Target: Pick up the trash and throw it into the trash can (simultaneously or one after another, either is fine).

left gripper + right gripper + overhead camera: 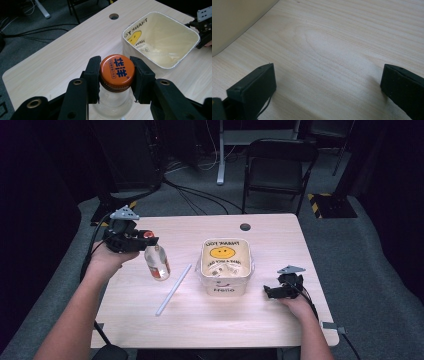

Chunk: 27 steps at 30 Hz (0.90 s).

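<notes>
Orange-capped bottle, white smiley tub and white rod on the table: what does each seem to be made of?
Clear bottle with orange cap: likely glass or hard clear plastic, see-through body; the cap looks like printed metal, glossy, with a threaded skirt. Square white tub with yellow smiley print: seemingly thin plastic or coated paper, with a smooth printed inside and a rolled rim. Long white rod: probably matte plastic or paper; too small to tell.

White tub (226,270) mid-table; pale stick (173,290) beside; black chair (279,167) behind.

Clear glossy glass bottle (113,103); orange metal cap (117,70); matt pale wood-grain table (260,320); matt black pads (93,75)
</notes>
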{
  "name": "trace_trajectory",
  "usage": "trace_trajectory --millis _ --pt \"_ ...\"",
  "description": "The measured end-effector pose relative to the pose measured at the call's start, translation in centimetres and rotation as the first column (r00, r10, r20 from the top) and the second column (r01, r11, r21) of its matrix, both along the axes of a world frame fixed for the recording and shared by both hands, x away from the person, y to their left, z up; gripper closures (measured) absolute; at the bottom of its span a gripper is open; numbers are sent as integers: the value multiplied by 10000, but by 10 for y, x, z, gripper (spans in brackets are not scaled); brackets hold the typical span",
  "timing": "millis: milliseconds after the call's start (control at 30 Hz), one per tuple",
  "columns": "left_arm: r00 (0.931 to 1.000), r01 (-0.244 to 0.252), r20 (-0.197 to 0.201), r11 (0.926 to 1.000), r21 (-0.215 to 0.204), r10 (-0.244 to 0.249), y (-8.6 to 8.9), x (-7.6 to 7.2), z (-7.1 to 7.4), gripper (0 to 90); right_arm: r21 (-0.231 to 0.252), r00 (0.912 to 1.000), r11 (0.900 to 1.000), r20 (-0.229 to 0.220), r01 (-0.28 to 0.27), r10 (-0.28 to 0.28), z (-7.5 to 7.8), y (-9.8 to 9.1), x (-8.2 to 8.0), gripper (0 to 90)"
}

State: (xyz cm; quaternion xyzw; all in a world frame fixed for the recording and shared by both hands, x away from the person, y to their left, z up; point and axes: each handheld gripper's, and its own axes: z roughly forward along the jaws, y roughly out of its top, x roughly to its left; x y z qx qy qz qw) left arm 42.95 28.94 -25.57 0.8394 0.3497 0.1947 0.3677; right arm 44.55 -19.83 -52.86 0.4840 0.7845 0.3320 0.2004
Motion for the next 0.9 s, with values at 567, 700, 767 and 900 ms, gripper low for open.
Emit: trace_trajectory --millis 567,700,767,900 --pt "9973 670 300 9977 61 -671 -29 3 32 627 10 10000 10000 -11 -13 13 0 0 0 0" --pt "9964 796 277 9968 33 -796 -34 5 36 626 10 10000 10000 -16 -11 11 0 0 0 0" --pt "9956 874 336 9962 50 -875 -38 7 39 627 -1 10000 10000 -10 -39 39 0 0 0 0" --pt "9945 981 349 9952 65 -983 -45 9 45 627 -48 10000 9999 13 -93 93 0 0 0 0"
